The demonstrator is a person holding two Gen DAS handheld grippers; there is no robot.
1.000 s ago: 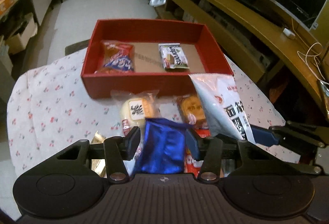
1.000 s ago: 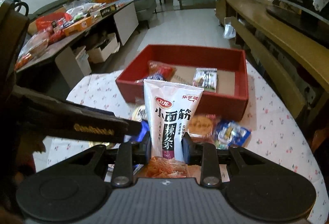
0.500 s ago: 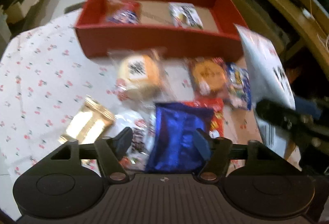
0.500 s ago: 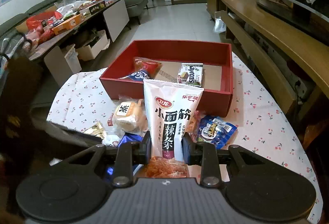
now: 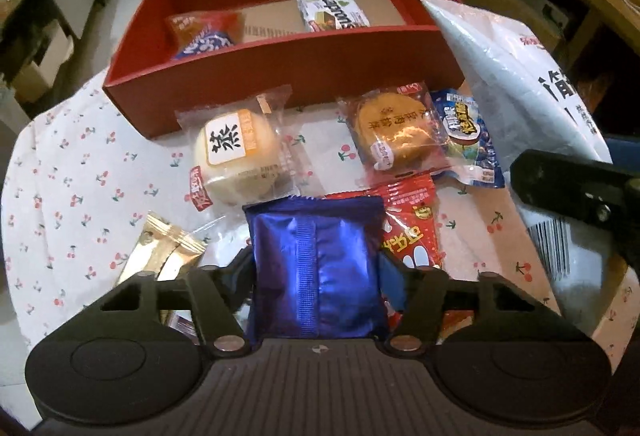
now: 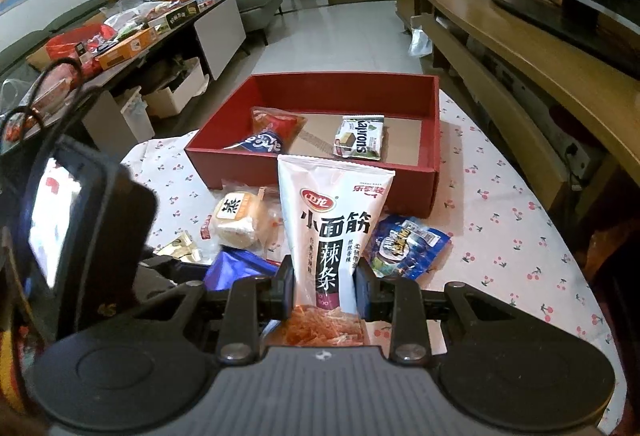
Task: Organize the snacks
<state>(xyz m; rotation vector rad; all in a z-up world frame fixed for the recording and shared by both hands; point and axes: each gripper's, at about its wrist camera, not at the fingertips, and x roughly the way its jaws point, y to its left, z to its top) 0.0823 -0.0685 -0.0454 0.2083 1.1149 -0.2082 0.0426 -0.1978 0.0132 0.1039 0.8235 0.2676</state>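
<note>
A shiny blue packet (image 5: 316,236) sits upright between the fingers of my left gripper (image 5: 316,264), low over the snack pile. The jaws are closing and the pads meet its two sides. The same blue packet (image 6: 236,268) shows in the right wrist view. My right gripper (image 6: 324,284) is shut on a tall white bag of spicy strips (image 6: 332,204), held upright. That bag (image 5: 508,76) fills the right of the left wrist view, with a right finger (image 5: 568,184) across it. The red box (image 5: 280,64) stands behind and holds a red-blue packet (image 5: 204,32) and a wafer pack (image 5: 332,12).
On the cherry-print cloth (image 5: 80,156) lie a round bun (image 5: 236,152), an orange cake packet (image 5: 392,132), a blue candy bag (image 5: 464,132), a red packet (image 5: 408,228) and a gold packet (image 5: 160,252). A wooden bench (image 6: 520,56) runs along the right.
My left gripper came down toward the pile; its jaws widened around the blue packet and have drawn in again on it. The right gripper kept its hold on the white bag.
</note>
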